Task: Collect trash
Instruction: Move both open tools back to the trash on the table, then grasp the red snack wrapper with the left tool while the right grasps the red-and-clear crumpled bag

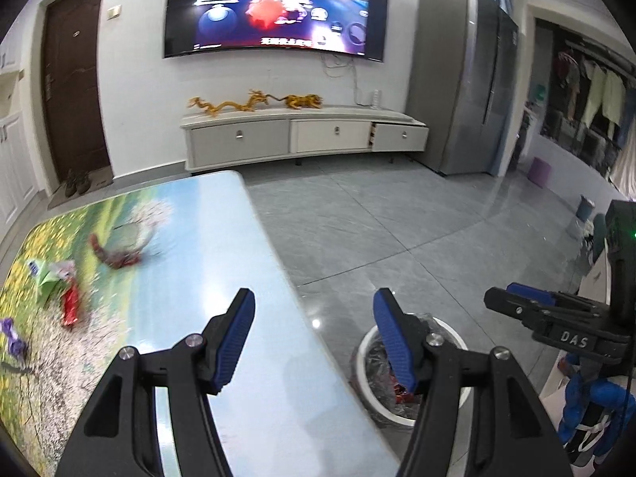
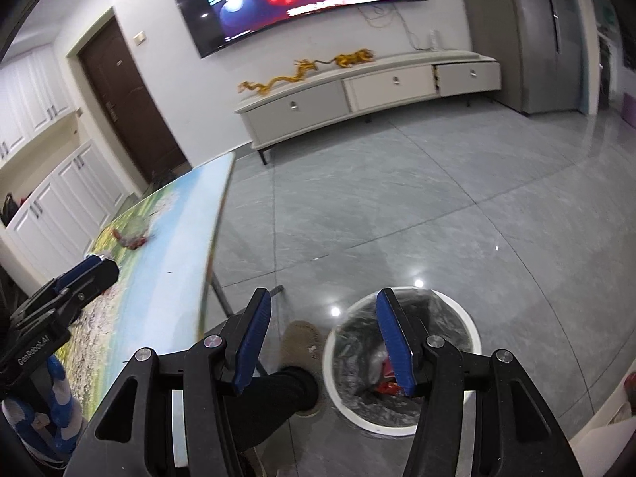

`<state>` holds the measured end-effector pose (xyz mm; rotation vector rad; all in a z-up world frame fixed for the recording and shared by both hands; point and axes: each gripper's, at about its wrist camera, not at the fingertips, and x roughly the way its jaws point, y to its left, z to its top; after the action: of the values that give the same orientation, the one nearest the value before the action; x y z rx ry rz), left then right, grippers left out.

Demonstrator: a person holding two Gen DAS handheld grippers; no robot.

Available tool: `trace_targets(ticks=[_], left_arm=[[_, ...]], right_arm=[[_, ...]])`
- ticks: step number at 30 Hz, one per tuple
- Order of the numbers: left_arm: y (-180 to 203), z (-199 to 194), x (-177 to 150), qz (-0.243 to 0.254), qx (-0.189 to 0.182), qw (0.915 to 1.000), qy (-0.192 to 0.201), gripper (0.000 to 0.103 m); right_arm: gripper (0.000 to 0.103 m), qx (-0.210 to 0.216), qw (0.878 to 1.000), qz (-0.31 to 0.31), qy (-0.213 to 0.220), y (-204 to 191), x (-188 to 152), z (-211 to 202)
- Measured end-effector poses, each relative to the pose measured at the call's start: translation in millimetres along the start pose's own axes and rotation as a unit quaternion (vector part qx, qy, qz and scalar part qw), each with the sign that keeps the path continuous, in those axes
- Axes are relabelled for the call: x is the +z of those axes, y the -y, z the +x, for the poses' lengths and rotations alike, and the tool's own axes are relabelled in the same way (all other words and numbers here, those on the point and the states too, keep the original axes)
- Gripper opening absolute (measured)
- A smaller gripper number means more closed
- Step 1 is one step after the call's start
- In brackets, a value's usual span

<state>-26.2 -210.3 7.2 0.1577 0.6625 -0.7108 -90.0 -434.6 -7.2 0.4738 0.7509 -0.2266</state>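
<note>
Left gripper: your black left gripper with blue ribbed pads [image 1: 314, 338] hangs over the table's near right edge, jaws parted and empty.
Right gripper: your black right gripper with blue pads [image 2: 324, 338] sits above the bin, jaws apart, nothing between them, which looks like a drop already made.
Bin: the round white trash bin with a clear liner [image 2: 469, 326] stands on the floor just beside the table's right edge, handy for short carries; red scraps lie inside.
Foot: your tan slipper [image 2: 302, 338] is planted next to the bin.
Table: the picture-printed glossy tabletop [image 1: 222, 238] carries what's left.
Trash left: purple wrapper [image 1: 14, 338] at the left edge, red packet [image 1: 70, 306], green-white packet [image 1: 49, 274] beyond it, dark red crumpled wrapper [image 1: 117, 256] farthest in.
Next: you'll likely swing left for the red packet.
</note>
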Motion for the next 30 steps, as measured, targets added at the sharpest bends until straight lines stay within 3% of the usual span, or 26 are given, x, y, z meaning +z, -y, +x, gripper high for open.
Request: trace_targets(ticks=[7,16,23,30], left_arm=[[-77,-2,-13,-0.052,0.051,0.9973,-0.002,0.060],[-207,19,-23,-0.123,0.150,0.9806,-0.023,0.060],[-267,59,-18,-0.142,0.176,0.9729,-0.048,0.061],[-296,84,-23,-0.152,0.171,0.9709,-0.072,0.060]], right_arm=[[0.054,0.036,0.998,-0.053,-0.010,-56,16,19],[0.058,0.104,0.986,-0.123,-0.042,-145,36,85],[0.058,0.180,0.963,-0.192,-0.058,-247,58,152],[0.058,0.236,0.937,-0.247,-0.078,-327,66,214]])
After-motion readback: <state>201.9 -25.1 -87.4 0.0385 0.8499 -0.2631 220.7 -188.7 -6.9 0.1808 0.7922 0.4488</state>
